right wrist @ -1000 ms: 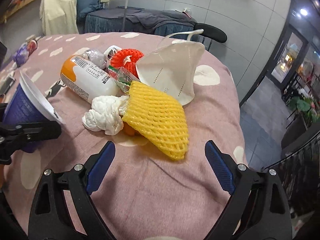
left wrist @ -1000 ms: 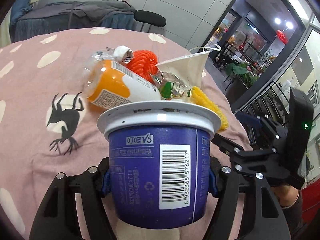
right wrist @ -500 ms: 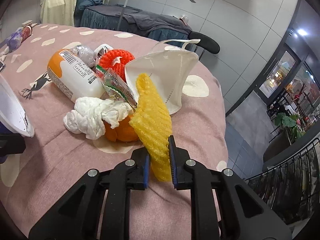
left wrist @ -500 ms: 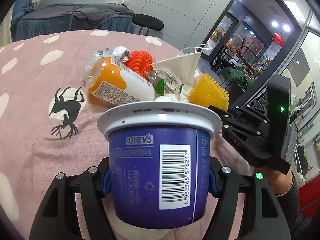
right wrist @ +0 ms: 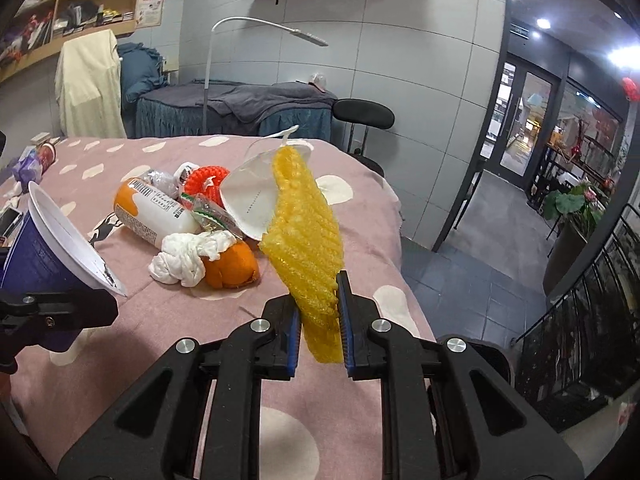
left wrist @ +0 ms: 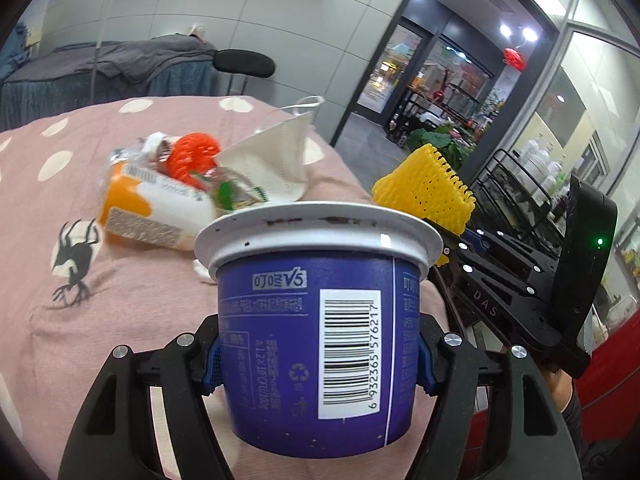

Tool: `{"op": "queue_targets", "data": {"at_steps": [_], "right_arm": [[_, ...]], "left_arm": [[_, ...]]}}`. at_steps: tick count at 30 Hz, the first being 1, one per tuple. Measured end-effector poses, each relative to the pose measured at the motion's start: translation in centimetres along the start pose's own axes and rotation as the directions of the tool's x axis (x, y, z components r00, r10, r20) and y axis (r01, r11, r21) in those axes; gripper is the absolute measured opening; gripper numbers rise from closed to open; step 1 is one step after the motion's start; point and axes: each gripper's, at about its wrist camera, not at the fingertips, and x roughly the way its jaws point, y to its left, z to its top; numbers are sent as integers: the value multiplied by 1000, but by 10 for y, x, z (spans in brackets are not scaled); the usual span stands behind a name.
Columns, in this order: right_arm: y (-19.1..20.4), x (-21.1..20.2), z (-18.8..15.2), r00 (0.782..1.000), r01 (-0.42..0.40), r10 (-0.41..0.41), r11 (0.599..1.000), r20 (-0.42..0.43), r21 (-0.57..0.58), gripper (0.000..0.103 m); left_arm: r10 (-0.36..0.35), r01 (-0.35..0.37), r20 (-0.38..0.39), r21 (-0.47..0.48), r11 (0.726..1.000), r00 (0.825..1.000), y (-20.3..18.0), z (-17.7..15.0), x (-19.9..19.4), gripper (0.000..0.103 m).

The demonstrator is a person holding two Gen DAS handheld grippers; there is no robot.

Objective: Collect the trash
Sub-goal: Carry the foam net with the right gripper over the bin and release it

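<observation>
My left gripper (left wrist: 318, 364) is shut on a purple cup (left wrist: 316, 332) with a white rim, held above the pink tablecloth (left wrist: 132, 320). The cup also shows in the right wrist view (right wrist: 48, 248), tilted, at the left. My right gripper (right wrist: 318, 320) is shut on a yellow foam net (right wrist: 308, 236) and holds it lifted off the table; it also shows in the left wrist view (left wrist: 426, 188) just right of the cup rim. On the table lie an orange-and-white bottle (right wrist: 150, 210), a white tissue wad (right wrist: 188, 256), an orange peel (right wrist: 232, 268), a red foam net (right wrist: 206, 182), a wrapper (right wrist: 204, 212) and a white face mask (right wrist: 252, 200).
The table edge (right wrist: 400, 272) drops off at the right toward a tiled floor. A black stool (right wrist: 362, 114) and a covered bed (right wrist: 240, 108) stand behind the table. Small items (right wrist: 34, 160) lie at the far left.
My right gripper has shut on the yellow foam net and lifted it off the pile, uncovering the orange peel. The left gripper still holds the cup and has shifted slightly.
</observation>
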Motion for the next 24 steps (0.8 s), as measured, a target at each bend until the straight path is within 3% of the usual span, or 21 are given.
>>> {"op": "queue_targets", "data": {"at_steps": [6, 12, 19, 24], "right_arm": [[-46, -20, -26, 998, 65, -67, 991, 6, 115, 17], [-105, -16, -63, 986, 164, -150, 958, -76, 236, 17], [-170, 30, -118, 950, 277, -199, 894, -241, 352, 17], [-206, 81, -160, 916, 320, -160, 845, -368, 429, 17]], "left_arm": [[-51, 52, -6, 69, 996, 999, -33, 4, 15, 68], [-101, 105, -36, 128, 986, 994, -67, 7, 33, 68], [-143, 154, -74, 171, 973, 987, -97, 8, 52, 68], [-157, 172, -90, 195, 966, 983, -114, 9, 60, 68]]}}
